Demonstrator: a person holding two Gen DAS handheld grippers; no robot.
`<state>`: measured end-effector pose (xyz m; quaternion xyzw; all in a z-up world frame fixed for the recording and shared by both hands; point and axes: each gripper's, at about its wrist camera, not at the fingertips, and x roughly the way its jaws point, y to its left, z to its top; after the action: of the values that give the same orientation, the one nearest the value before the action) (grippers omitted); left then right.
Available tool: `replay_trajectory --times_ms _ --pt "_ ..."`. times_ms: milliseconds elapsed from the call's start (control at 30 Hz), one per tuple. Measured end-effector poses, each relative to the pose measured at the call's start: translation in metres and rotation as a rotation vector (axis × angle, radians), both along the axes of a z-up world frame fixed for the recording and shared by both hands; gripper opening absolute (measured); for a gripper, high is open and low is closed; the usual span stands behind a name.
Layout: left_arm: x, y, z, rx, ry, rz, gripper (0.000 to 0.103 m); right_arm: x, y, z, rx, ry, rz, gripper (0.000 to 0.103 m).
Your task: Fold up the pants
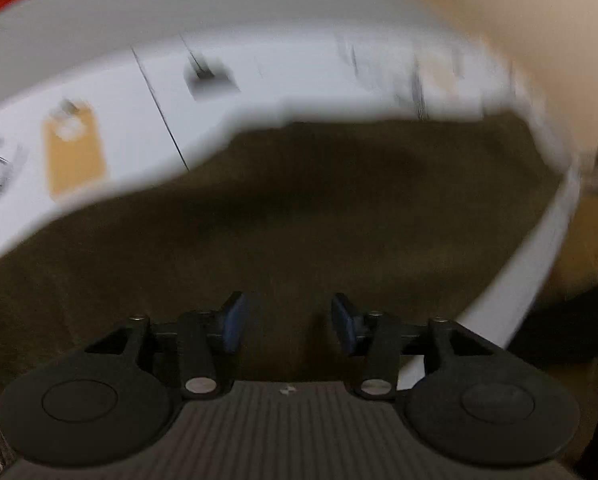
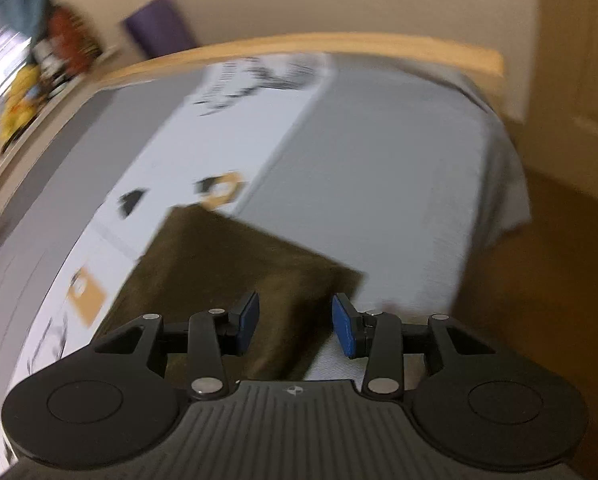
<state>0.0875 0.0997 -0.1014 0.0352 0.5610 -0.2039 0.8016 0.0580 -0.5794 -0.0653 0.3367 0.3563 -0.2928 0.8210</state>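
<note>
Pants (image 1: 299,220) flat beneath left tool (image 1: 290,322) and right tool (image 2: 295,326), both spread, empty.

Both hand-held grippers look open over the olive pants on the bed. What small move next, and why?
Probably lower the right hand-held gripper onto the near edge of the pants and close. Its jaws are open and empty, with fabric between and below them. The left hand-held gripper is also open over the cloth. Both views are blurred.
</note>
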Motion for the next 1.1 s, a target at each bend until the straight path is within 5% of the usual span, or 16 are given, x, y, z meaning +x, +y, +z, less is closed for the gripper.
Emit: replay_trajectory --times_ms 33,100,233,600,700,800,867,933,1000,1100 --pt "-0.002 -0.011 -0.016 0.104 0.049 -0.057 0.051 -0.002 -0.009 -0.006 0.031 0.001 -0.018 0.043" --pt "-0.008 -0.027 -0.021 0.195 0.009 -0.155 0.055 -0.004 -0.023 -0.021 0.114 0.011 -0.033 0.043" --pt "0.002 -0.026 -0.021 0.160 0.027 -0.117 0.061 0.006 -0.031 -0.044 0.221 0.030 -0.013 0.047" --pt "-0.003 -0.028 -0.021 0.152 0.015 -0.128 0.066 0.036 -0.033 -0.063 0.261 0.044 -0.068 0.054" --pt "-0.005 -0.029 -0.019 0.154 0.013 -0.125 0.066 0.039 -0.030 -0.063 0.235 0.040 -0.053 0.019" --pt "-0.005 -0.029 -0.018 0.153 0.012 -0.119 0.066 0.034 -0.024 -0.050 0.200 0.000 -0.084 0.014" --pt "-0.005 -0.027 -0.016 0.149 0.011 -0.112 0.066 0.037 -0.004 -0.025 0.099 -0.046 -0.045 0.013" --pt "-0.005 -0.023 -0.014 0.153 -0.001 -0.088 0.066 0.041 0.039 0.014 -0.115 -0.105 0.082 0.012" --pt "-0.004 -0.016 -0.012 0.152 -0.005 -0.051 0.066 0.041 0.110 0.055 -0.395 -0.190 0.265 0.012" --pt "-0.005 -0.002 -0.006 0.149 -0.021 0.015 0.066 0.021 0.225 0.086 -0.673 -0.344 0.498 0.012"
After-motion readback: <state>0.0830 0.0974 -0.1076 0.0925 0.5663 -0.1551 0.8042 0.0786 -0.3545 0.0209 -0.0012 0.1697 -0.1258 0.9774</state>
